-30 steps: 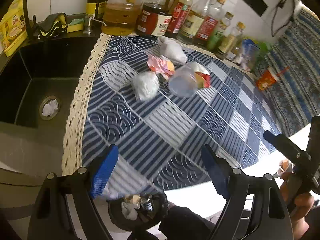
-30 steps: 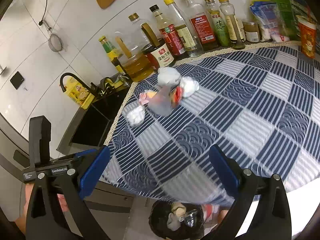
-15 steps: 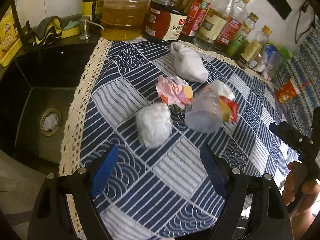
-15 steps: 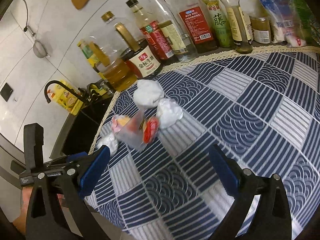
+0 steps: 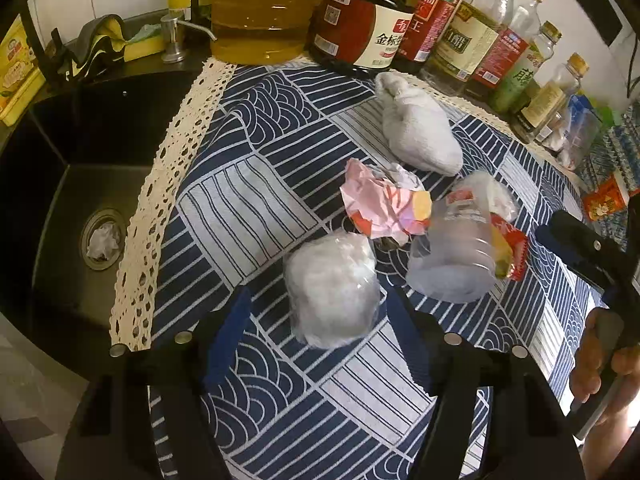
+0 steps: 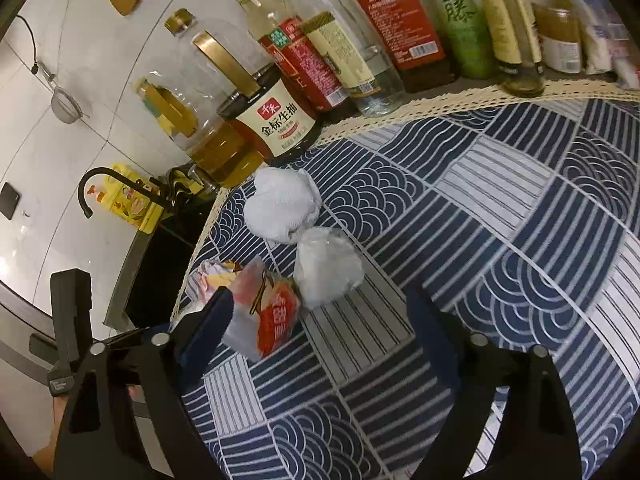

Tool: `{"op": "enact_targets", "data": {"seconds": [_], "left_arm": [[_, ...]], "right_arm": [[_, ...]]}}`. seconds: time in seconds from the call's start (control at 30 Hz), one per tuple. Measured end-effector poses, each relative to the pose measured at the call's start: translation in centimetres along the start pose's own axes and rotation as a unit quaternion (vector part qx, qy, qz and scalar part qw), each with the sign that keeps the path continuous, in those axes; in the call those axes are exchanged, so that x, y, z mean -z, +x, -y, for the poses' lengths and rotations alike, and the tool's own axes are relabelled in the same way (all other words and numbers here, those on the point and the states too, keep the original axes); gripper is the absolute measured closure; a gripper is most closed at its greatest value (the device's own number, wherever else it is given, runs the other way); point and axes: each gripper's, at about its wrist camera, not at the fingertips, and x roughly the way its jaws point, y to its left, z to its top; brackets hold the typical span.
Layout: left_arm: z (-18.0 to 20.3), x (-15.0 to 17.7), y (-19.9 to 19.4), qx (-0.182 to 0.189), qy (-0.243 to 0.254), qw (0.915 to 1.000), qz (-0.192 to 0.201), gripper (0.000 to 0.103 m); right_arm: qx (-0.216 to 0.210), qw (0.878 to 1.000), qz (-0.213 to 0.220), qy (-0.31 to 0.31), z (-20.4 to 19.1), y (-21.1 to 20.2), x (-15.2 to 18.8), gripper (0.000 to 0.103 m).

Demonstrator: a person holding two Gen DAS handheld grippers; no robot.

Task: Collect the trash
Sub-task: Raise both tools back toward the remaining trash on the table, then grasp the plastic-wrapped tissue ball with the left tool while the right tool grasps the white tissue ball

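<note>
Trash lies in a cluster on the blue patterned tablecloth [image 5: 280, 380]. A white plastic-wrapped wad [image 5: 332, 288] sits between the fingertips of my left gripper [image 5: 320, 324], whose jaws are closing but do not press on it. Behind the wad are a crumpled pink wrapper [image 5: 384, 208], a clear cup on its side [image 5: 452, 256] with a red packet [image 5: 510, 252], and a white tissue bundle [image 5: 416, 136]. My right gripper [image 6: 320, 330] is closing around the cup [image 6: 248, 320] and a second white wad [image 6: 328, 276]; its left pad [image 6: 212, 324] is beside the cup, not gripping it.
A black sink [image 5: 72, 200] with a tissue in its drain [image 5: 102, 238] borders the cloth's lace edge [image 5: 168, 200] on the left. Oil and sauce bottles [image 5: 360, 28] line the wall behind. A hand [image 5: 600, 360] holds the right tool at the right edge.
Both grippers moved forward and down from the table's edge over the cloth to the trash. The bin on the floor dropped out of view. Both pairs of jaws have narrowed.
</note>
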Motion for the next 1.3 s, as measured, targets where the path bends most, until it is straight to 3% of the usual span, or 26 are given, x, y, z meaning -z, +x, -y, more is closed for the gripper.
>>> {"op": "enact_targets", "data": {"seconds": [0.1, 0.2, 0.4, 0.53, 0.93, 1.3], "left_arm": [[0.1, -0.3, 0.3, 0.001, 0.001, 1.0000, -0.002, 0.047], [0.3, -0.4, 0.6, 0.004, 0.008, 0.9999, -0.005, 0.057], [0.1, -0.4, 0.7, 0.012, 0.011, 0.9999, 0.002, 0.057], [0.0, -0.4, 0.5, 0.018, 0.008, 0.9998, 0.001, 0.058], [0.9, -0.6, -0.8, 0.028, 0.028, 0.9991, 0.013, 0.058], [1.0, 0.0, -2.9, 0.039, 0.043, 0.9978, 0.031, 0.058]], "right_arm": [[-0.007, 1.000, -0.005, 0.011, 0.3, 1.0, -0.3, 0.019], [-0.005, 1.000, -0.011, 0.016, 0.4, 2.1, -0.7, 0.027], [0.009, 0.999, -0.022, 0.022, 0.9, 3.8, -1.4, 0.040], [0.010, 0.999, -0.032, 0.010, 0.6, 4.6, -1.4, 0.055], [0.039, 0.999, 0.005, 0.022, 0.8, 2.4, -1.6, 0.055], [0.057, 0.997, 0.046, 0.031, 0.1, -2.2, -0.8, 0.055]]}}
